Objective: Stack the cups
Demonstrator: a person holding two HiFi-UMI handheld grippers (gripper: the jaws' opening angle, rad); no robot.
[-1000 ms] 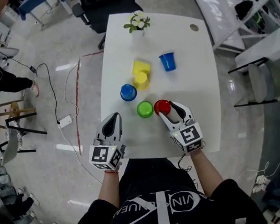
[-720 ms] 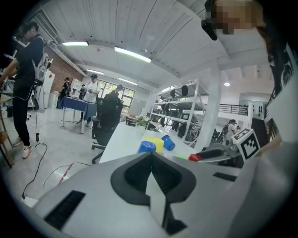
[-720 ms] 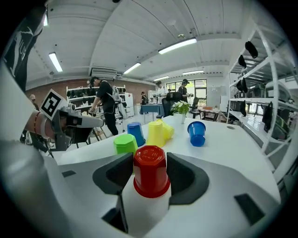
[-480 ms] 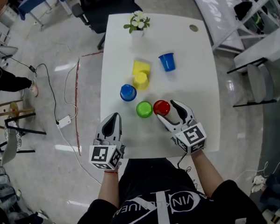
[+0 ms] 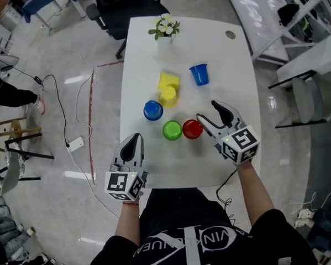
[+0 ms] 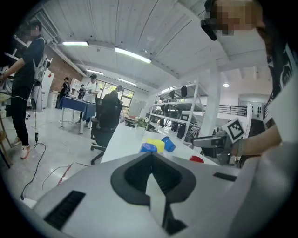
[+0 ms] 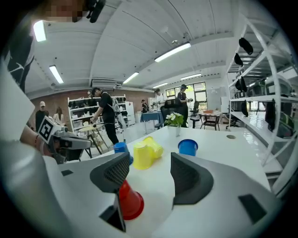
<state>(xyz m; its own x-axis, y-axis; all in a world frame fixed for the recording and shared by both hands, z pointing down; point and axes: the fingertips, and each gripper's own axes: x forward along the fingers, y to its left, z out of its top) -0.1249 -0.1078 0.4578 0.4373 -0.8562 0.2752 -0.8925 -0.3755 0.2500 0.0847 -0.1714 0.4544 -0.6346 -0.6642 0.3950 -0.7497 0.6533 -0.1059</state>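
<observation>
Right tool (image 5: 207, 111) is empty, jaws wide, just opened then narrowed slightly. The red cup (image 5: 192, 129) stands on the tabletop (image 5: 234, 70) at its 7 o'clock, apart. I think it is best to straddle the next cup squarely before closing.

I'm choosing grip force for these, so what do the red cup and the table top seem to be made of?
The red cup: probably plastic, smooth and slightly glossy, judging by its even saturated colour and soft sheen. The table: smooth white top, perhaps laminate or coated board; it shows faint reflections and no grain. Looks alone cannot confirm either.
</observation>
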